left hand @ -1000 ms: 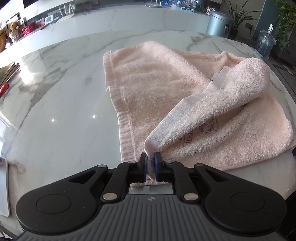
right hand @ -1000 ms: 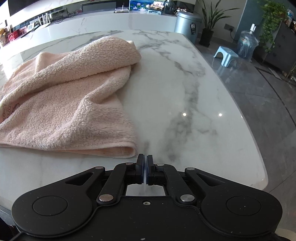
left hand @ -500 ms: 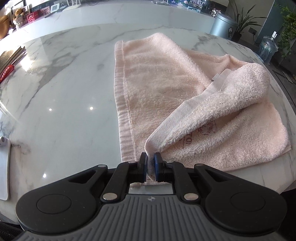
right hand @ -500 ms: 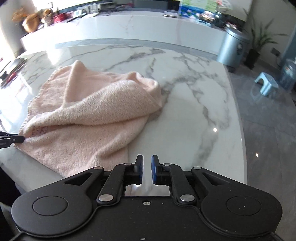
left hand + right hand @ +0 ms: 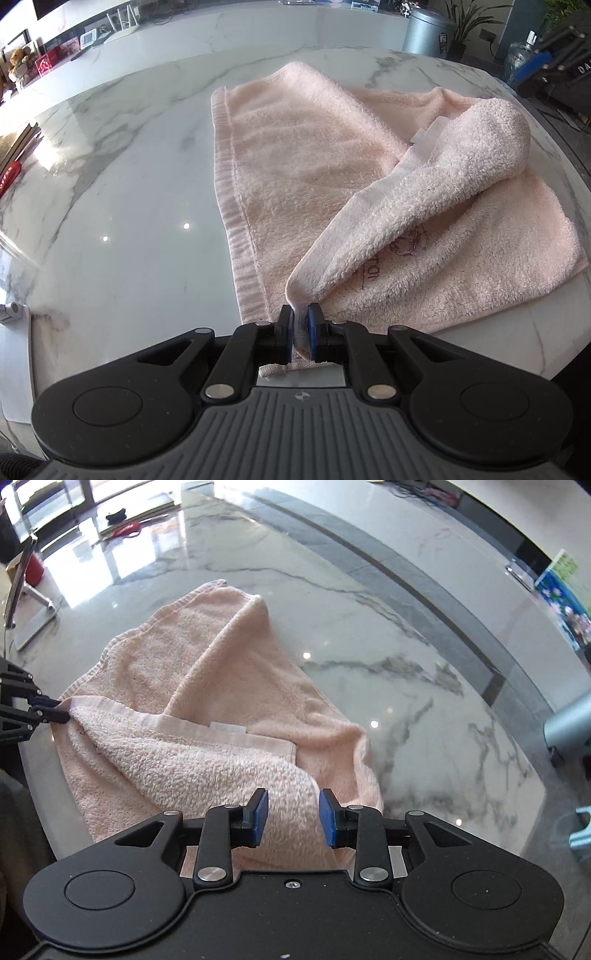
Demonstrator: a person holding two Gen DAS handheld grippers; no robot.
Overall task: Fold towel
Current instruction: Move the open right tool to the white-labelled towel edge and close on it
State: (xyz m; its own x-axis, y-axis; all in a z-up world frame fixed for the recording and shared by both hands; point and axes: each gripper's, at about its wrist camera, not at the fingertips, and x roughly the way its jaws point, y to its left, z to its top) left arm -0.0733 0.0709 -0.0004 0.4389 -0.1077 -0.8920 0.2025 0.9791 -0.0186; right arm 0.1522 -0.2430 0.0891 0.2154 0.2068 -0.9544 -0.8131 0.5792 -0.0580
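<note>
A pale pink towel [image 5: 317,177] lies partly folded on the white marble table [image 5: 122,229], one edge rolled over in a thick ridge [image 5: 476,147]. My left gripper [image 5: 300,328] is shut on a corner of that rolled edge, lifted a little off the table. In the right wrist view the same towel [image 5: 207,686] spreads below my right gripper [image 5: 293,819], and the left gripper [image 5: 51,710] pinches its corner at the far left. The right gripper's jaws are opening above the towel's thick fold [image 5: 229,771]; the pads do not press on the cloth.
A red item and a flat tray [image 5: 14,162] lie at the table's left edge. A grey bin [image 5: 428,29], plants and a water bottle stand beyond the table. A tablet on a stand [image 5: 26,590] sits on the table's far side in the right wrist view.
The right gripper swung from the bare table's side over the towel, rolled strongly, and its jaws parted from shut. The left gripper kept its pinch on the corner and hardly moved.
</note>
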